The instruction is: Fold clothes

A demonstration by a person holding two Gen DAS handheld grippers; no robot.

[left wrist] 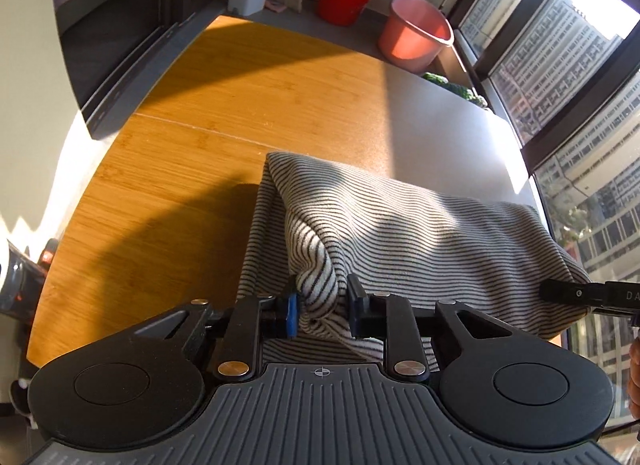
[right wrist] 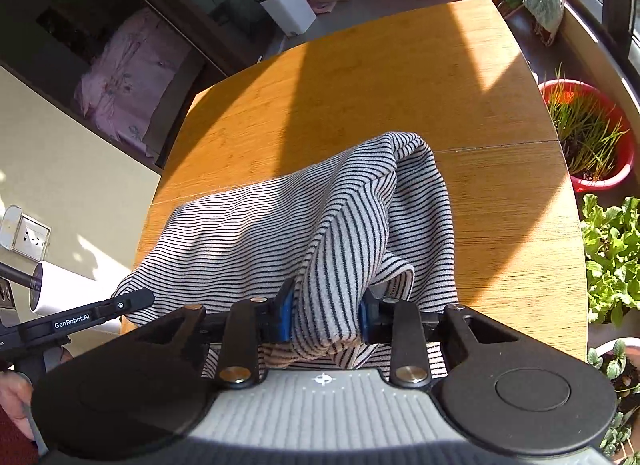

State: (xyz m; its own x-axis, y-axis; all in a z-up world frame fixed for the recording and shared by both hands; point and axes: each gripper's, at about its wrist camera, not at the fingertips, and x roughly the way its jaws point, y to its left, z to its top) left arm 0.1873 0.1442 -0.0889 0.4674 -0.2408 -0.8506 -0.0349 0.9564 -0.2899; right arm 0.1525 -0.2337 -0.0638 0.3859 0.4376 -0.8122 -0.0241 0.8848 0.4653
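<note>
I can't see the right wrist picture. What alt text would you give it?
The right gripper is shut on a bunched fold of a black-and-white striped garment, lifting it above a sunlit wooden table. The left gripper grips the garment's other end at lower left; potted plants line the right side.

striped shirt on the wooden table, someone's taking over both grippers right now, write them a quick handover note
Left gripper: shut on a bunched corner of the striped shirt.
Right gripper: shut on the shirt's other corner.
Shirt: near edge lifted between the two grippers, far part resting on the wooden table.
Done: both corners gripped and raised.
Left: probably carry the held edge forward over the far part, lay it flat, release, then finish the remaining folds.
</note>
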